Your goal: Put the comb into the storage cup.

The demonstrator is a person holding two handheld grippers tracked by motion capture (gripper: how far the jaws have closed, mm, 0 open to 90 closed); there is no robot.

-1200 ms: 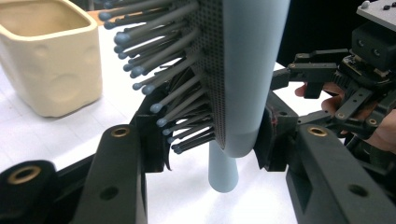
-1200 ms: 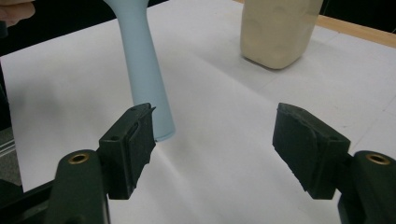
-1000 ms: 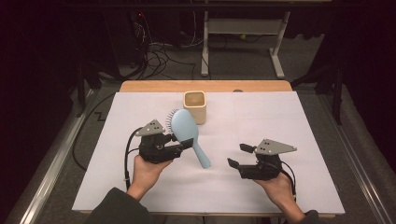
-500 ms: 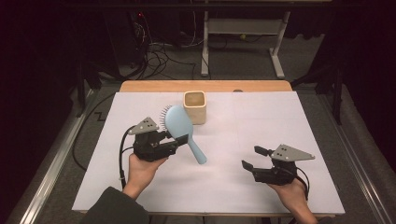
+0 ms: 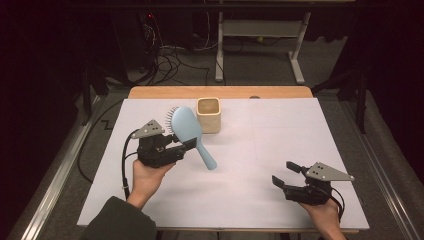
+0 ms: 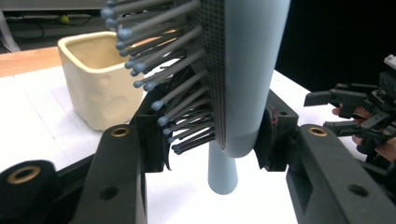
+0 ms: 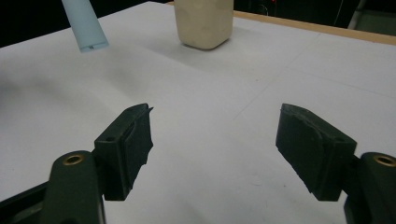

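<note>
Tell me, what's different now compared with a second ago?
The right gripper, open and empty, has drawn back toward the person's near right corner of the table. The left gripper has shifted a little to the left, carrying the blue hairbrush with it, so the brush head now sits clear to the left of the cream cup. The left jaws stay clamped on the brush, and the cup has not moved.

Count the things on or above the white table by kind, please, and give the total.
Hairbrush, light blue, gripped by the left gripper: 1
Cup, cream: 1
Grippers, counting also the right gripper, with jaws apart: 2
Total: 4
</note>
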